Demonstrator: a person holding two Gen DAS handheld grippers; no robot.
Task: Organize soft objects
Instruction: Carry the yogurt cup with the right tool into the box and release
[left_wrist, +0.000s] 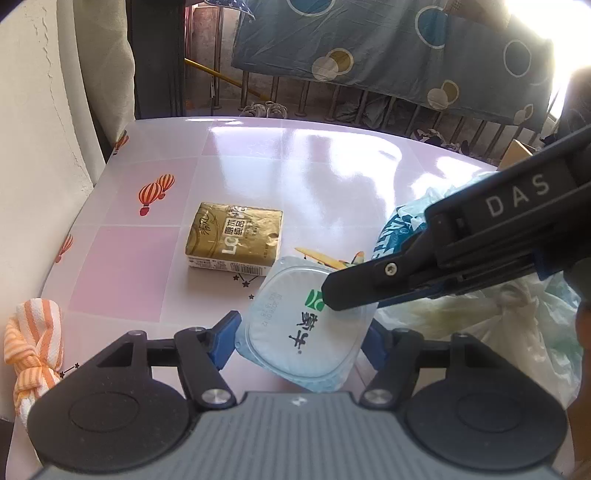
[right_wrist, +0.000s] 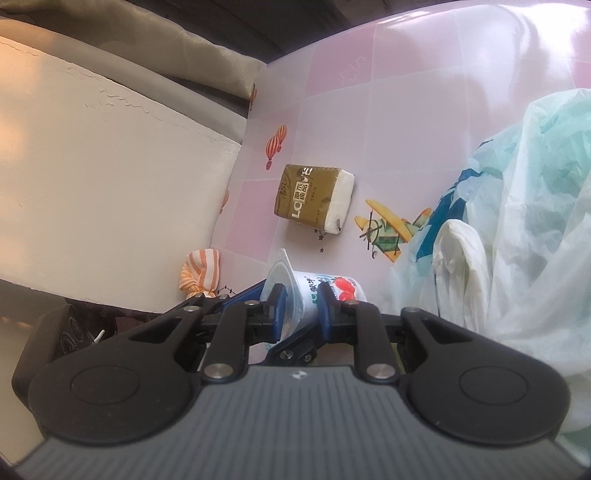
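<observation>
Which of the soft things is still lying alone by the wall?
The knotted orange-striped cloth, at the table's edge; the gold tissue pack lies mid-table.

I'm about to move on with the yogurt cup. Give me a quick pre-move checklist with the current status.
1. Right gripper clamped on the yogurt cup at its rim: ok.
2. Left gripper pads pressing the cup's sides: cannot tell; the cup sits between them.
3. Cup lid sealed: ok, it looks flat and unbroken.
4. Tissue pack out of the way: ok, it lies apart on the table.
5. Striped cloth out of the way: ok, it is at the table's edge.
6. Plastic bags showing an open mouth: cannot tell, they are only a crumpled heap.
</observation>
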